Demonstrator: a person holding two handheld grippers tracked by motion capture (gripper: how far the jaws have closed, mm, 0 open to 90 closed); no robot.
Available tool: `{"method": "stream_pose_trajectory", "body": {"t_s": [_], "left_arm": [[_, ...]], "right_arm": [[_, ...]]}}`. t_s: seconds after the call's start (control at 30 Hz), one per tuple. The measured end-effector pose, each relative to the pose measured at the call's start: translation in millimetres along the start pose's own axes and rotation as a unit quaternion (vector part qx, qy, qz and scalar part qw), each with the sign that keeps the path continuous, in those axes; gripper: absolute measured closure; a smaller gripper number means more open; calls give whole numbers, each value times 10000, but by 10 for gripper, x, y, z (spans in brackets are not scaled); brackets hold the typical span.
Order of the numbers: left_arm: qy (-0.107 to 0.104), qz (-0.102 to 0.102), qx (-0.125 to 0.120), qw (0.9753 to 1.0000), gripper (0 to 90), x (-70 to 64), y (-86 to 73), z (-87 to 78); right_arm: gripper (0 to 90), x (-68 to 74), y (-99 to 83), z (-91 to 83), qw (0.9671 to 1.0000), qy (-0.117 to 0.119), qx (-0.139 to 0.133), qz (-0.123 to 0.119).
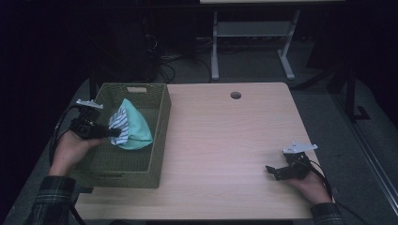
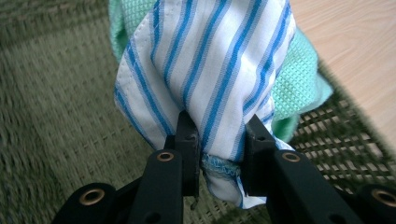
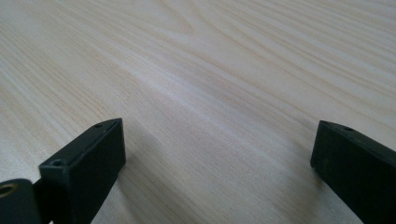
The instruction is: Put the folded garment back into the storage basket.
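Left gripper (image 1: 110, 133) is clamped on the cloth (image 1: 130, 125), jaws pinched onto a bunched fold of the striped side near a hemmed edge; in the left gripper view the hem (image 2: 219, 167) sits right between the jaws, so the bite is close to the edge. Cloth hangs above the inside of the basket (image 1: 159, 140), toward its left wall, draped in a cone from the grip, mint waffle layer (image 2: 299, 84) behind the stripes. Can't tell whether the bottom touches the basket floor. Right gripper (image 1: 274, 172) is idle, resting on the table (image 1: 225, 140) near the right front corner, jaws wide apart, nothing between them. Handling, my read: light, fully limp fabric, no stiffness, so it'll swing and fold wherever it hangs from; not fragile, not slippery, weave gives decent friction. Risk is the shallow bite: a thin fold near the hem could creep out under a jerk. Better hold is deeper in, on a thicker gather, catching both layers. If it needs spreading, the right one should take a far corner.
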State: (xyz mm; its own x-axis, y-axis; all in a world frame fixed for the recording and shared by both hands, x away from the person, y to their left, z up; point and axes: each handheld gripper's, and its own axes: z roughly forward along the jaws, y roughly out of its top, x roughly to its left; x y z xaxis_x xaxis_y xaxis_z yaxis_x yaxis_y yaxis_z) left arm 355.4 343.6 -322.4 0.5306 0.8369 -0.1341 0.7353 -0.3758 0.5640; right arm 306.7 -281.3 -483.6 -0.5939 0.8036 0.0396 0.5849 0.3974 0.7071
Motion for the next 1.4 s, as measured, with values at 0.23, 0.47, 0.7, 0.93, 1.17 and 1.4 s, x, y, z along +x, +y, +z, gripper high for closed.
{"method": "stream_pose_trajectory", "body": {"t_s": [0.23,0.47,0.7,0.93,1.17,1.4], "left_arm": [[29,-100,154,9998,720,87,-92,185],[55,-150,381,9991,720,149,-143,374],[101,-137,691,9975,700,200,-208,591],[173,-93,842,9963,626,229,-234,694],[242,-182,645,9975,330,302,-256,647],[242,-62,251,9994,163,278,-276,542]], "right_arm": [[29,-1,1,-2,10000,3,9,-5],[29,-1,1,-2,10000,3,12,-6],[29,-1,1,-2,10000,1,12,-5],[29,-1,1,-2,10000,3,11,-6],[29,-1,1,-2,10000,2,11,-6],[29,-5,1,0,10000,-6,-5,-34]]}}
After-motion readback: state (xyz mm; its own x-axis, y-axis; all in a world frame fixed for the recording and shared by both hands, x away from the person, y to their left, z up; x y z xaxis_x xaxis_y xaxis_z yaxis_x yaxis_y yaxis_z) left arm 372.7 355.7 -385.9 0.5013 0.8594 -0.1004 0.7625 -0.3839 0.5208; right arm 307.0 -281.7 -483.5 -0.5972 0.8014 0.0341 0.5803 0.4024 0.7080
